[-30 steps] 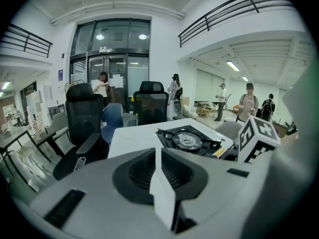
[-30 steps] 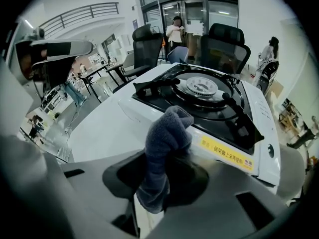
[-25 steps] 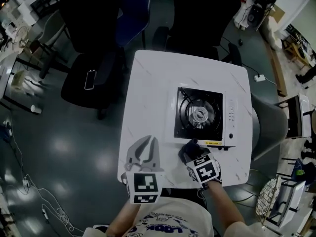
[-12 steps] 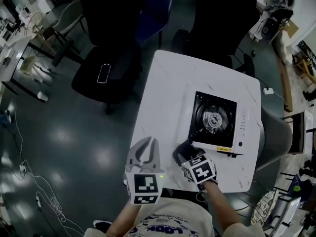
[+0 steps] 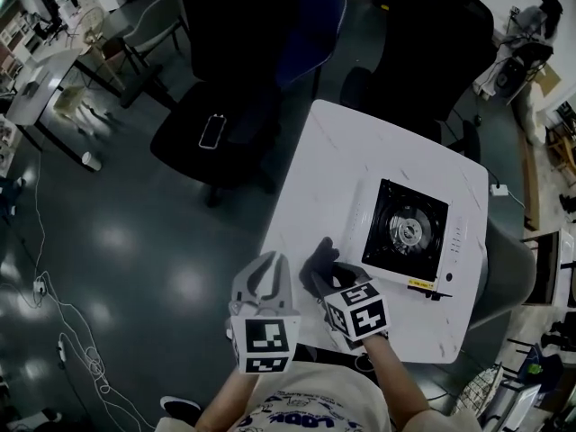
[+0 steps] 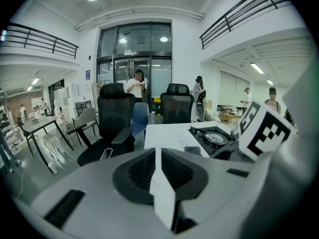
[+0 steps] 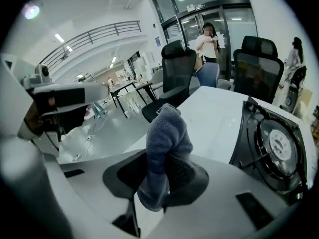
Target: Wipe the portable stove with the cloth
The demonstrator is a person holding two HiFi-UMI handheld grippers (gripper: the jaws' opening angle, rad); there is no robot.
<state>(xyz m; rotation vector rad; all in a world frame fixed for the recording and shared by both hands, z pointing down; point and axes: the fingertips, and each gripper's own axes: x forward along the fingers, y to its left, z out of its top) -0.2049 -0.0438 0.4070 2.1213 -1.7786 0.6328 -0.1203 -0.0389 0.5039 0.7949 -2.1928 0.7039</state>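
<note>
One cloth [image 7: 167, 133] is being clamped by the right gripper [image 5: 319, 279], seemingly beside the stove [image 5: 409, 232], needing placement onto it; left gripper [image 5: 263, 275] closed, empty

Portable stove [image 7: 279, 148] cut off (right gripper view's edge).

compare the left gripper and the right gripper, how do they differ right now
The left gripper holds nothing between its jaws; the right gripper is clamped on the cloth. The right gripper sits closer to the stove than the left gripper does. Both are shut.
</note>
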